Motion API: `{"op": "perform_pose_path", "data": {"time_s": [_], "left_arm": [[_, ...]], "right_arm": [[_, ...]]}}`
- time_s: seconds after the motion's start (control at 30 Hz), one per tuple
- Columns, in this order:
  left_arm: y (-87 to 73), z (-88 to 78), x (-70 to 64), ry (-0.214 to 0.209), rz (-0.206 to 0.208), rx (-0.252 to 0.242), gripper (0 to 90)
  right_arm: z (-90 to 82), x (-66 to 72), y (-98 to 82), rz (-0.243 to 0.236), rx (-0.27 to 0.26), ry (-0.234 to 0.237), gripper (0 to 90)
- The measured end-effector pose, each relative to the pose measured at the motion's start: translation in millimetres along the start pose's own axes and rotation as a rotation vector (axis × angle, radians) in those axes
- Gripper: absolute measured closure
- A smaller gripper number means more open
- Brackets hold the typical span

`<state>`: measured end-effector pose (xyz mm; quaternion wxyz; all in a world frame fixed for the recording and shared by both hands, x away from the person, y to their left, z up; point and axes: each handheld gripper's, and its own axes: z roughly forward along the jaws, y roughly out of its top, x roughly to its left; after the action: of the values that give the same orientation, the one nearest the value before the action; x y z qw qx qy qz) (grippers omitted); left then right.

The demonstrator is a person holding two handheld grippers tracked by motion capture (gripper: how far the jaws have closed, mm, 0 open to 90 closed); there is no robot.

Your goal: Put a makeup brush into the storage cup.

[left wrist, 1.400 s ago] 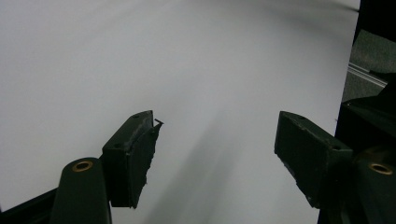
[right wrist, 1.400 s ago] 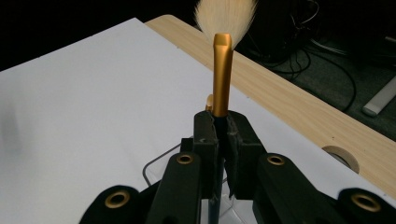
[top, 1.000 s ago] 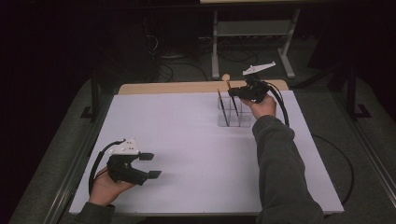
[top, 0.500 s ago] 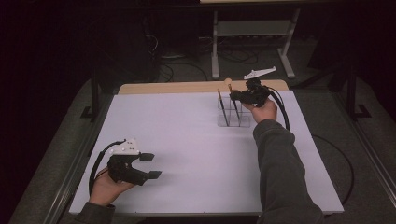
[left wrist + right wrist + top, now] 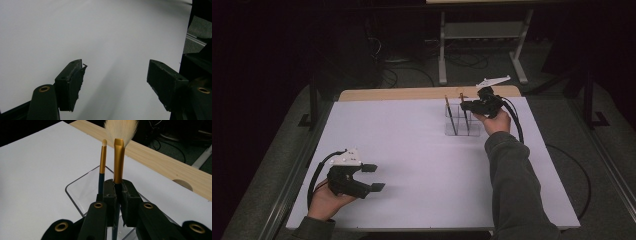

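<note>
My right gripper [image 5: 468, 106] [image 5: 118, 192] is at the far right of the white board, shut on the dark handle of a broad brush [image 5: 119, 157] with a gold ferrule and pale bristles. The brush stands upright, its lower end inside a clear plastic holder [image 5: 472, 131] [image 5: 75, 192]. A thinner gold-banded brush [image 5: 102, 157] [image 5: 451, 117] stands in the same holder just to its left. My left gripper [image 5: 374, 177] [image 5: 116, 82] is over the board near the front left, open, with nothing between its fingers.
The white board [image 5: 412, 150] covers most of the table. A wooden strip [image 5: 402, 93] [image 5: 160, 162] runs along its far edge, with a round hole [image 5: 183, 185] in it. A metal stand [image 5: 482, 35] and cables lie on the floor behind.
The right gripper has shifted slightly with the brush over the holder. The left gripper has not moved.
</note>
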<state>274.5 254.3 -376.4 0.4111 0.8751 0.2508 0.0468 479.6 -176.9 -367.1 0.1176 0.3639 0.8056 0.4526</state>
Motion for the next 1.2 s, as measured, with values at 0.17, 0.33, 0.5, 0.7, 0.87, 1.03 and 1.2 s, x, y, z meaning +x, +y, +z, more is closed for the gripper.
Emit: {"op": "perform_pose_path", "data": {"time_s": [0.17,0.33,0.5,0.7,0.87,1.03,1.2], "left_arm": [[-0.1,-0.2,0.2,0.001,-0.001,-0.003,28.6],[-0.3,-0.5,0.0,0.001,-0.006,-0.004,28.5],[-0.7,-1.3,1.1,0.006,-0.003,-0.004,28.4],[-0.8,-1.7,1.5,0.018,-0.005,-0.004,28.3],[-1.7,-1.8,1.3,0.018,-0.005,-0.002,28.0],[-1.7,-2.5,0.9,0.021,-0.009,-0.006,28.0],[-2.3,-3.6,2.1,0.027,-0.008,-0.011,28.0]], "right_arm": [[-1.7,0.5,-1.4,0.009,0.001,-0.019,73.4],[-7.1,0.6,-4.4,0.022,-0.004,-0.011,72.1],[-12.5,0.6,-8.7,0.021,-0.011,0.0,69.4],[-21.0,0.5,-13.7,0.025,-0.015,0.005,67.0],[-27.0,1.1,-16.7,0.024,-0.024,0.005,64.6],[-32.5,3.0,-18.5,0.024,-0.03,0.01,61.4],[-37.3,5.6,-20.7,0.021,-0.036,0.016,59.2]]}}
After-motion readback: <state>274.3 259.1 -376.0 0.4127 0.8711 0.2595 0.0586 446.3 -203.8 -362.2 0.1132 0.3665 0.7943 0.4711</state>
